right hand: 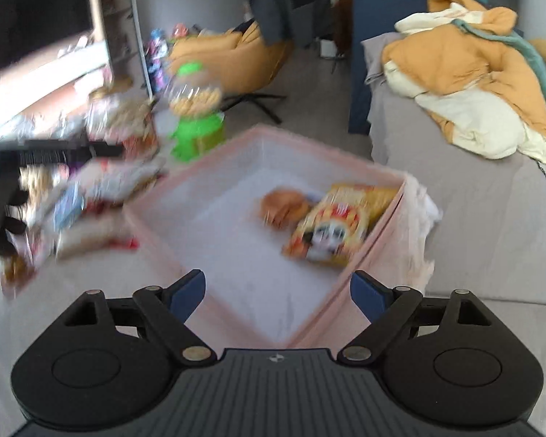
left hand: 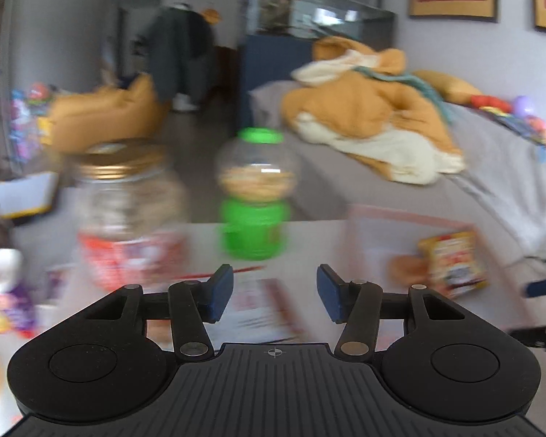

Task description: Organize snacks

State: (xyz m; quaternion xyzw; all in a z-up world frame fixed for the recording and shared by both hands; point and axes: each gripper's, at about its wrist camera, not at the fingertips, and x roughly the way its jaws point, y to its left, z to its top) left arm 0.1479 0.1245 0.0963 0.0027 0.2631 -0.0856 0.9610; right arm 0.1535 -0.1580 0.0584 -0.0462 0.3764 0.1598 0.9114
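Observation:
A pink open box [right hand: 378, 233] stands on the white table and holds a yellow snack bag [right hand: 338, 222] and a round brown snack [right hand: 284, 205]. My right gripper [right hand: 276, 293] is open and empty above the box's near corner. My left gripper [left hand: 275, 291] is open and empty above a flat red and white packet [left hand: 262, 306]. Ahead of it stand a green-capped jar [left hand: 253, 196] and a gold-lidded glass jar [left hand: 127, 211]. The box [left hand: 400, 218] and yellow bag [left hand: 451, 262] show to its right. Both views are blurred.
Several loose snack packets [right hand: 91, 196] lie on the table left of the box. A grey sofa [right hand: 491, 200] with an orange and cream blanket [right hand: 466, 73] is on the right. An orange chair [right hand: 236, 58] stands behind the table. My left gripper's body [right hand: 54, 153] shows at the left.

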